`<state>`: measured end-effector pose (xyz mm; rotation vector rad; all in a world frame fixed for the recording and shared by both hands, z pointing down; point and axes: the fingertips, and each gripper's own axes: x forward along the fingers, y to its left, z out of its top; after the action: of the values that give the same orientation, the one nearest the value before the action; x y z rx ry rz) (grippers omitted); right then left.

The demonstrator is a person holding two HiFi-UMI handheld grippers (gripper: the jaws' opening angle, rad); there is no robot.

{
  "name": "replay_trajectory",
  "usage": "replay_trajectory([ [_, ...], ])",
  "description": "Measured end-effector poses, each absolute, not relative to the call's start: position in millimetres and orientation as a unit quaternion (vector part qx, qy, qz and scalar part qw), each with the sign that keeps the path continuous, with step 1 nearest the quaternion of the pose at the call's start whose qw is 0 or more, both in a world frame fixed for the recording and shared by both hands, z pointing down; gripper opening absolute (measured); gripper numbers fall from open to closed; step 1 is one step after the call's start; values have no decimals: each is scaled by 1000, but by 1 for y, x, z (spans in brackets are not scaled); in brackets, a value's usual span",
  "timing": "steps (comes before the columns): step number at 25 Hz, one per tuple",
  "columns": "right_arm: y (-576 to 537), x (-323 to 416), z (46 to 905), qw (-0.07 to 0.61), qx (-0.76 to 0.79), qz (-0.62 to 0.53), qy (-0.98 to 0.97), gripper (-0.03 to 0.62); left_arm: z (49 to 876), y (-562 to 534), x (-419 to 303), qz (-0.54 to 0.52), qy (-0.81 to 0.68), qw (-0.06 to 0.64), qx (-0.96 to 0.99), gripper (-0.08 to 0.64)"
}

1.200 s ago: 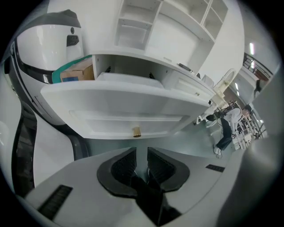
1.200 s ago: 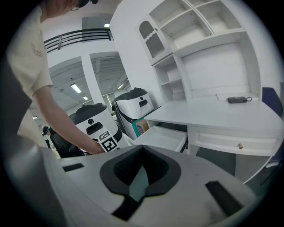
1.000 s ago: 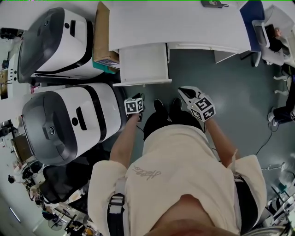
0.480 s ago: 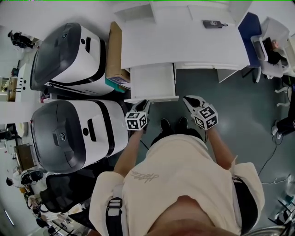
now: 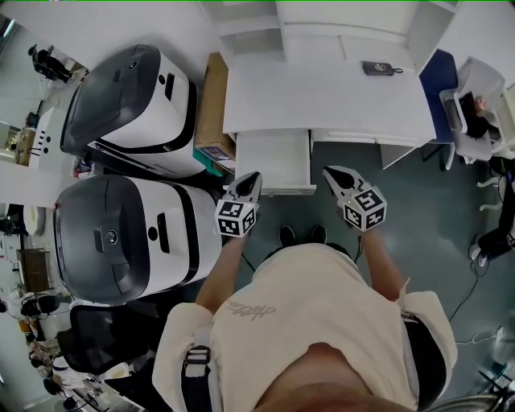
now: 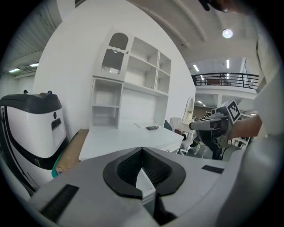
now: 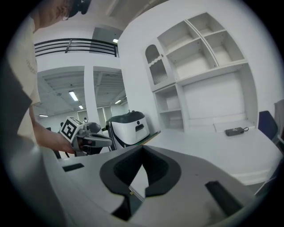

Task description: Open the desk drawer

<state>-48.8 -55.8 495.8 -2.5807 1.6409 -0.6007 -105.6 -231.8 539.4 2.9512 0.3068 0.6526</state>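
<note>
The desk drawer point(image 5: 273, 161) stands pulled out from under the white desk point(image 5: 322, 96), just above the middle of the head view, its white inside facing up. My left claw point(image 5: 251, 179) sits at the drawer's front left corner in that view; its jaws have just been closing and are now pressed together with nothing between them, which my left gripper view shows plainly. My right claw point(image 5: 334, 173) hangs just right of the drawer's front right corner, over the dark floor point(image 5: 418, 209), and its jaws are pressed together too, pinching nothing. Both claws point toward the desk. A small dark device point(image 5: 378, 68) lies on the desk top toward the upper right, with a white shelf unit point(image 5: 322, 24) behind it at the top edge. A flat cardboard box point(image 5: 211, 100) leans at the desk's left end, and two big white and dark grey machines point(image 5: 129, 96) fill the left of the frame
</note>
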Motion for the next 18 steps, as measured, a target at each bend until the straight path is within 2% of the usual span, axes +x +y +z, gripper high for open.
replay_trajectory([
  [6, -64, -42, 438, 21, -835, -142, 532, -2, 490, -236, -95, 164, 114, 51, 979, 5],
  [10, -61, -31, 403, 49, -846, -111, 519, -2, 465, -238, -87, 149, 117, 74, 979, 5],
  [18, -53, -12, 375, 31, -853, -80, 514, -3, 410, -233, -52, 109, 124, 57, 985, 5],
])
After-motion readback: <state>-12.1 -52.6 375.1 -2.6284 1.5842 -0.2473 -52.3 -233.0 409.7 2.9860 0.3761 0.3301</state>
